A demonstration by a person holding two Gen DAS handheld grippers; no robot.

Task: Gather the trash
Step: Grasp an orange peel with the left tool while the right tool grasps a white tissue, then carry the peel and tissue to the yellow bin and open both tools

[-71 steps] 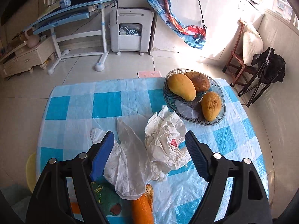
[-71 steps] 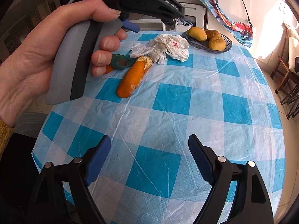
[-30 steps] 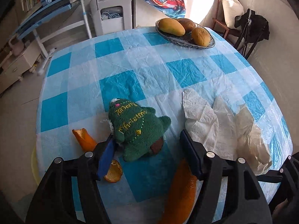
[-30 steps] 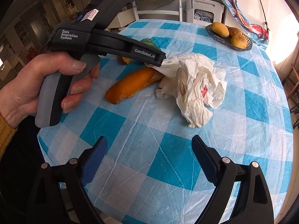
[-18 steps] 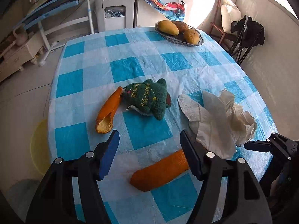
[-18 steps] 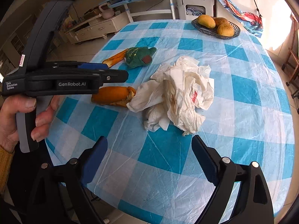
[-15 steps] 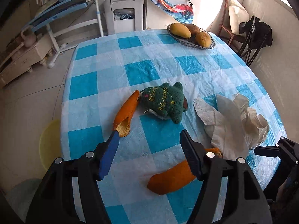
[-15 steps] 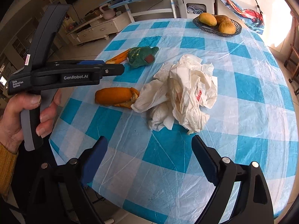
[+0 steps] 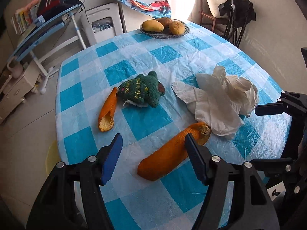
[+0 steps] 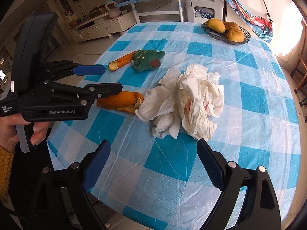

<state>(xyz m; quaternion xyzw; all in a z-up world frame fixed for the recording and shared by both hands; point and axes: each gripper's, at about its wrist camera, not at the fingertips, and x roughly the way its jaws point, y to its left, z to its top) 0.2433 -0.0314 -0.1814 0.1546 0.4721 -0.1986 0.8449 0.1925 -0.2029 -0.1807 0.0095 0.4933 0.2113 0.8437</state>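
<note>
A heap of crumpled white paper and plastic lies mid-table on the blue checked cloth; the left wrist view has the heap at the right. A long orange peel touches its near side, and the peel's end passes behind my left gripper's right finger. My left gripper hovers open above the cloth with nothing gripped. A smaller peel lies farther left. My right gripper stands open short of the heap, empty.
A green plush toy rests beside the small peel. A bowl of mangoes sits at the table's far edge. A person's hand holds the left gripper. A chair and a yellow stool stand off the table.
My left gripper has drawn back from over the plush toy towards the near table edge, so the long peel now lies by its right finger. The right gripper shifted slightly.
</note>
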